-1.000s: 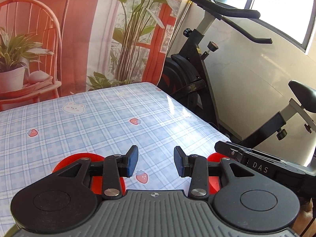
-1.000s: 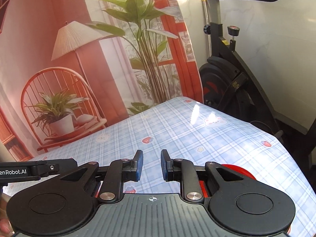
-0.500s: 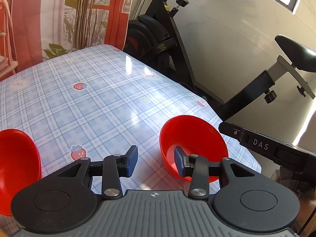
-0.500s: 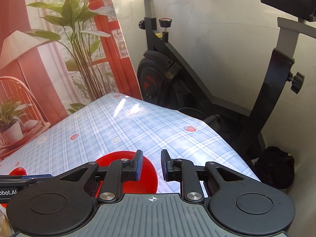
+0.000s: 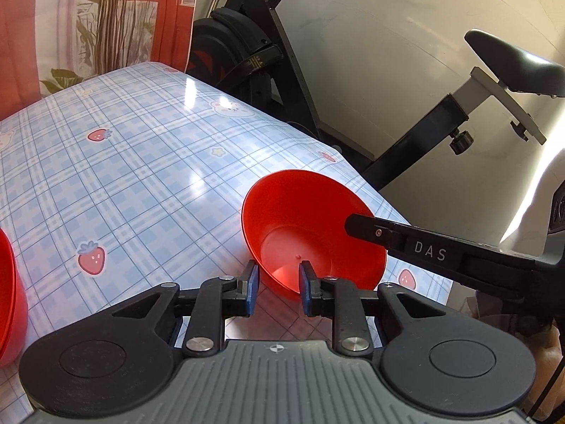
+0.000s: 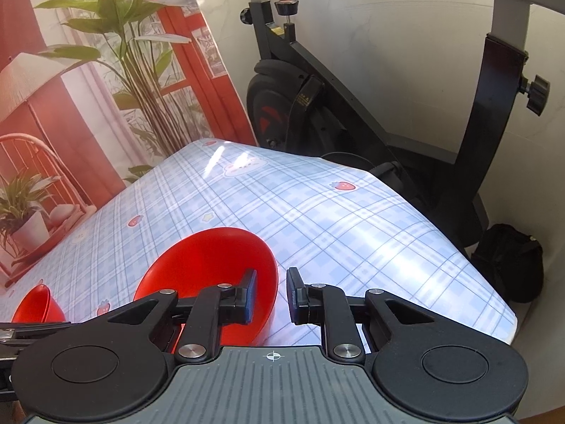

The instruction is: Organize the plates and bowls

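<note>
— While straddling the near rim of the bowl (image 5: 310, 219), grasping it: that for the left claw (image 5: 279, 288). One pad outside against the wall, the other inside. Just closed in further, with the rim caught in between.

— And the right claw (image 6: 272, 295)?

— Released, though narrow. Just drawn closer as well, around the same bowl's rim. Left pad down inside the bowl, right pad outside over the table (image 6: 353, 229). Thin strip of checked cloth showing between bowl and right pad, so no pressing on that side.

— Place of the bowl?

— On the table, near the corner closest to the bike (image 6: 317, 88). Red, mouth up. Slightly tipped toward the lens from the left camera, though hard to tell through the fisheye whether lifted or flat on the cloth.

— Both claws at one bowl, then?

— Yes. From the left camera, one long black finger of the right claw reaching in over the rim on the right side, tip above the inner wall. Roughly opposite edges: left claw at the near-left, right claw at the right.

— Anything else red?

— Second bowl (image 6: 33, 304), well apart, toward the other end of the table, upright on the cloth. Cut off by the frame edge in the left view; single or stacked, impossible to tell.

— Behind the table?

— Printed backdrop (image 6: 88, 70) with a plant and a chair, bike beside it against the pale wall, black bag (image 6: 508, 261) on the floor.
</note>
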